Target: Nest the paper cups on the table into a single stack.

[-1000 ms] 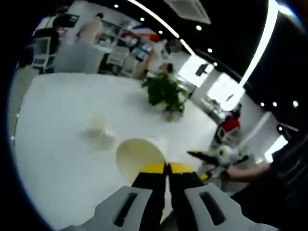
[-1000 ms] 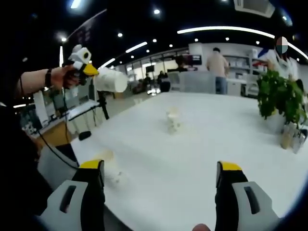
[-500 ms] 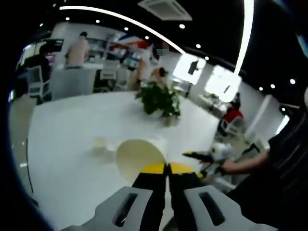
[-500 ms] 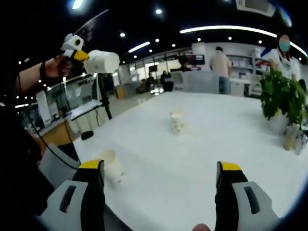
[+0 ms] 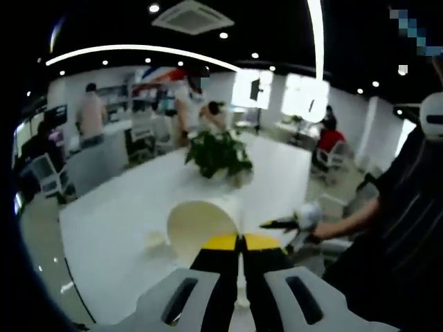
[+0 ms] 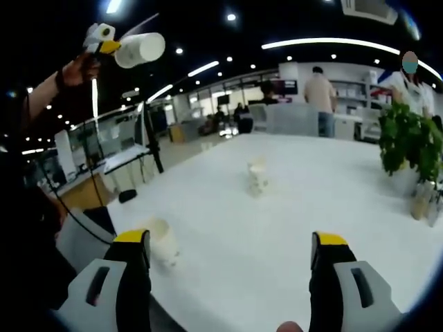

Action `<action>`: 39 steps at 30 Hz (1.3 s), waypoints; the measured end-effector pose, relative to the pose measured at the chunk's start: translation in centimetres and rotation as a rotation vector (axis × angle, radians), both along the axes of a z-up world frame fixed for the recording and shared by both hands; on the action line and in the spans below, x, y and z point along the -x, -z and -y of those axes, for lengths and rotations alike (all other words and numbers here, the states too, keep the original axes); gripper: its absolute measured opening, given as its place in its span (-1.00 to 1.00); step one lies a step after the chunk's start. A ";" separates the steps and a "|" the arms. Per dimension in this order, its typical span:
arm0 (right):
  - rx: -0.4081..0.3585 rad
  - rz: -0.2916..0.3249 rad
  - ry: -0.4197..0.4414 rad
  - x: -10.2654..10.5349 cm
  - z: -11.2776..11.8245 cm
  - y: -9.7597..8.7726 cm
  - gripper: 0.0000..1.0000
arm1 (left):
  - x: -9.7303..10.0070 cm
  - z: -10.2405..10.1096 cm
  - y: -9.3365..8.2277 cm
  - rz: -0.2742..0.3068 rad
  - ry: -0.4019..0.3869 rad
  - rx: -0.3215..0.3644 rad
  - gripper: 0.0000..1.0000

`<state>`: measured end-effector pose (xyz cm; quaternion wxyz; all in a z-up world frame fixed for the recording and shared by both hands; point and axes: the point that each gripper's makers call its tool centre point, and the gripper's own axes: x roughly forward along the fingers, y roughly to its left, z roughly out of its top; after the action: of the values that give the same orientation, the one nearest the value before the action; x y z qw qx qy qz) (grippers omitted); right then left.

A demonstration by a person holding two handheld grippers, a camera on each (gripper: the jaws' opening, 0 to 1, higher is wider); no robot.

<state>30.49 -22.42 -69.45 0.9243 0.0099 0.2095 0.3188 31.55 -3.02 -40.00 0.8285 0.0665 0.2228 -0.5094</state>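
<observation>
In the left gripper view my left gripper (image 5: 239,240) is shut on the rim of a white paper cup (image 5: 201,225), whose open mouth faces the camera. The right gripper view shows the same left gripper (image 6: 102,40) held high at upper left, with the paper cup (image 6: 141,49) sticking out sideways well above the table. My right gripper (image 6: 229,242) stands open over the white table (image 6: 325,194) with nothing between its jaws. A small cup stack (image 6: 257,177) stands mid-table. Another cup (image 6: 161,243) sits near the table's edge, beside my right gripper's left jaw.
A potted green plant (image 6: 408,146) stands at the table's right side, also seen as the plant (image 5: 217,153) ahead of the left gripper. People stand in the background by desks. A tripod (image 6: 147,144) stands off the table's left edge.
The left gripper has lifted the held cup higher, up and away from the table. The right gripper stays open and nearly still.
</observation>
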 end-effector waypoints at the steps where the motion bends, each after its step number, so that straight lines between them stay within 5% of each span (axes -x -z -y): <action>1: 0.001 0.001 -0.001 0.0 0.0 0.0 0.89 | 0.0 0.2 -0.9 0.001 0.007 0.031 -1.00; 3: -0.002 -0.003 -0.003 0.0 0.0 0.1 0.89 | 0.1 0.3 -2.0 0.008 0.005 0.029 -1.00; 8: -0.005 -0.007 0.007 0.0 0.4 0.4 0.89 | 1.1 1.2 -1.7 0.036 0.062 -0.057 -1.00; 22: -0.020 -0.007 0.024 -0.2 0.6 0.4 0.89 | 2.5 2.4 3.4 -0.013 0.166 -0.269 -1.00; 30: -0.019 -0.004 0.028 -0.2 0.6 0.4 0.89 | 2.9 2.5 5.7 -0.059 0.191 -0.320 -1.00; 39: -0.024 -0.005 0.034 -0.2 0.7 0.6 0.88 | 3.8 2.1 9.4 -0.050 0.238 -0.461 -1.00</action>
<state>30.67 -23.14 -70.00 0.9289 0.0252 0.2076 0.3056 27.75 -5.11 -49.43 0.7200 0.2665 0.3440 -0.5405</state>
